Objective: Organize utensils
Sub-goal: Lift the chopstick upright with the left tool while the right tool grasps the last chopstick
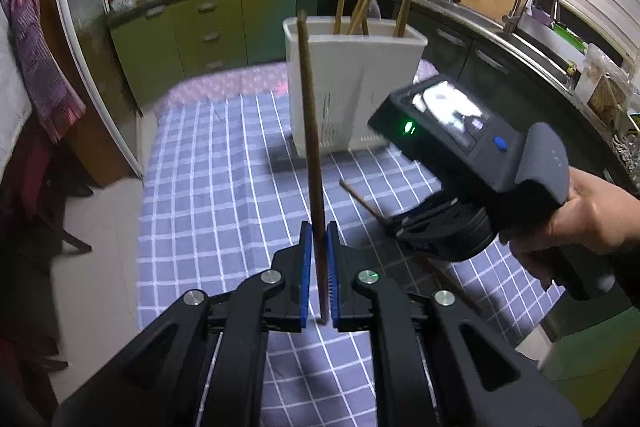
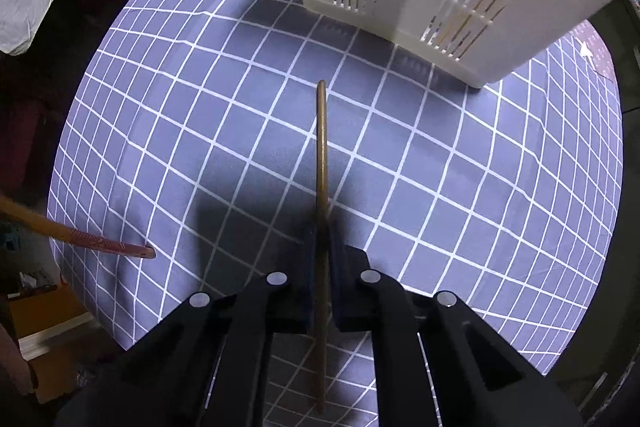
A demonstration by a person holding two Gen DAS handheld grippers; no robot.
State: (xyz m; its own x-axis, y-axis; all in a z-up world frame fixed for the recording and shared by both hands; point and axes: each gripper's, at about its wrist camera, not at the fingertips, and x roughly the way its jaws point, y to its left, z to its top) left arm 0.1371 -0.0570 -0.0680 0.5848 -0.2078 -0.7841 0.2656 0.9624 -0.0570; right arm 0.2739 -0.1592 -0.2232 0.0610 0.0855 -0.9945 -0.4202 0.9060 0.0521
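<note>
A chopstick [image 1: 308, 131] stands clamped in the left claw [image 1: 319, 267], its tip rising level with the holder [image 1: 352, 95] behind it. A second chopstick [image 2: 321, 163] sits between the pads of the right claw [image 2: 320, 267], which is closed on it and points down at the surface [image 2: 200, 131]. From the left view this stick seems to lie low on the cloth, though the claw body hides the contact.

To do the step well, lift each stick clear, bring it over the holder's open top, tilt it near upright and release only once the tip is inside the rim, so it slides down beside the others [image 1: 362, 3].

The sticks are slim, round, brown wood, one with a textured end. The holder is a white, boxy plastic tub with slotted walls. The cloth is soft, blue-grey with a white grid.
</note>
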